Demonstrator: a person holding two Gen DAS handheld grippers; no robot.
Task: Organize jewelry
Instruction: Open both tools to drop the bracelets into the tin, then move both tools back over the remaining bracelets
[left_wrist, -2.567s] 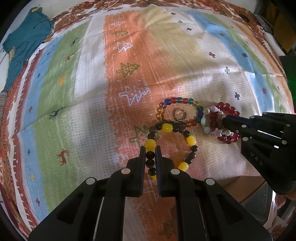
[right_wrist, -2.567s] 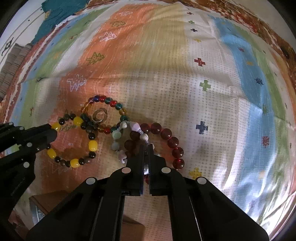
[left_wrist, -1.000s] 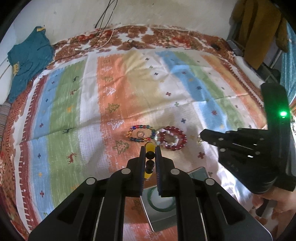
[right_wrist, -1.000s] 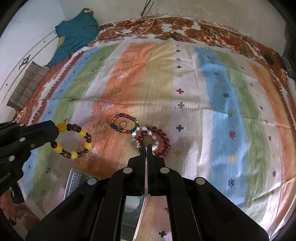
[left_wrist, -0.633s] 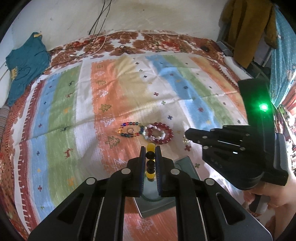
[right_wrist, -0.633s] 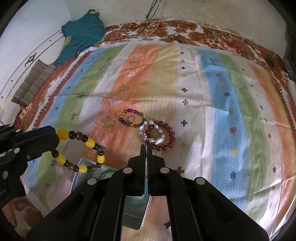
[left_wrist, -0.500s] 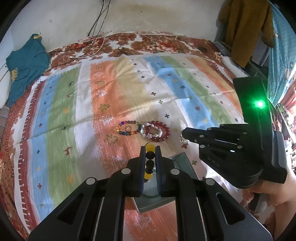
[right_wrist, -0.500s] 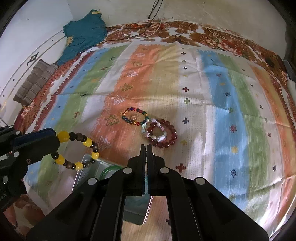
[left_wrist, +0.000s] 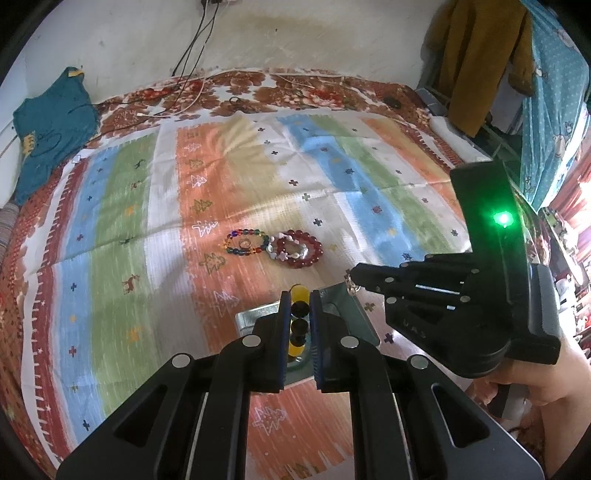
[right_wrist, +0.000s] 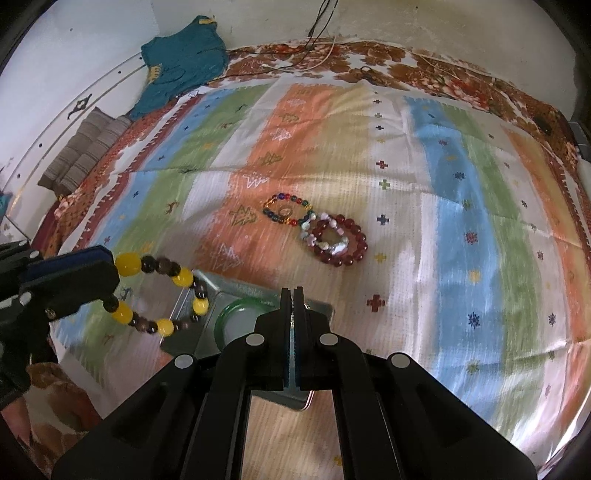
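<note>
The left gripper (left_wrist: 298, 308) pinches a bracelet of large yellow and small dark brown round beads (right_wrist: 159, 295), whose loop hangs in the air over the left part of a shallow grey metal tray (right_wrist: 207, 286) on the striped woven cloth (right_wrist: 458, 206). The right gripper (right_wrist: 292, 295), jaws pressed together, holds a small silvery trinket (left_wrist: 350, 287) at its tip above the tray, where a green glass bangle (right_wrist: 231, 308) lies. A multicoloured bead bracelet (right_wrist: 288, 212) and a dark red bead bracelet (right_wrist: 341, 242) lie touching on the cloth beyond.
</note>
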